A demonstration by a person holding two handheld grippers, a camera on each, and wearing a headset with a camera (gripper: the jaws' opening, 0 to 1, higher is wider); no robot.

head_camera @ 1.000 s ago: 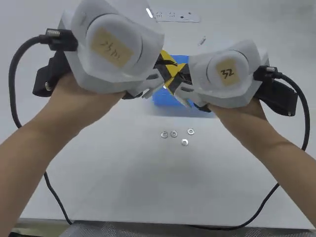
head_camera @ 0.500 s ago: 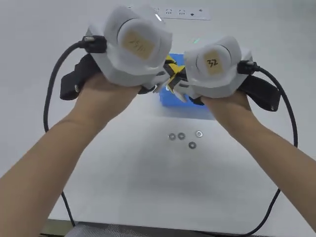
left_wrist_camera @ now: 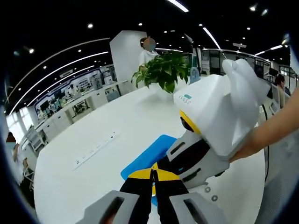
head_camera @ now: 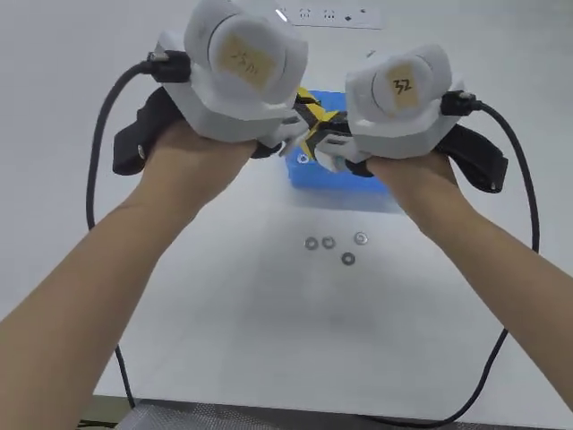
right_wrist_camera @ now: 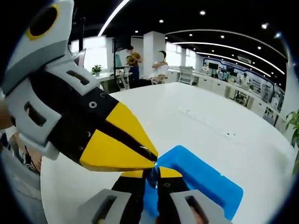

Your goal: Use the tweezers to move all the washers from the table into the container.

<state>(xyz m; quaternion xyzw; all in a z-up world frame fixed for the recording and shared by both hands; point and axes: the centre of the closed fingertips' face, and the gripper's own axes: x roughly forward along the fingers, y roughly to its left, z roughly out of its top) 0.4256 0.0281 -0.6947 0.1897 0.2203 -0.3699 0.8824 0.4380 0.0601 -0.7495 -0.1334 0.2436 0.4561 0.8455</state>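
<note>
Your left gripper (left_wrist_camera: pixel 153 175) is clenched, its yellow tips pressed flat together. Your right gripper (right_wrist_camera: pixel 152 178) is also drawn in, pinching a thin grey sliver (right_wrist_camera: pixel 153 173) between its tips. Both sets of tips meet nose to nose just above the near edge of the blue container (right_wrist_camera: pixel 205 184).

If that sliver is the tweezers, as I judge likely, settle the hold before you leave the container:
- Make sure one gripper has it firmly before the other lets go.
- Hold it so its points stick out past the jaws and aim downward.
- Then come down toward the washers (head_camera: pixel 329 242), which lie loose on the table (head_camera: pixel 269 322) on your side of the container, well clear of its wall. Three sit in a rough row and one sits a little nearer you.
- Take them one at a time by the rim. They are flat and will likely skid if you push on them.

What I cannot make out:
- The sliver is too small and shaded to identify.
- In the head view the gripper bodies cover the tips and much of the container's inside, so I cannot tell whether any washer already lies in it.
</note>
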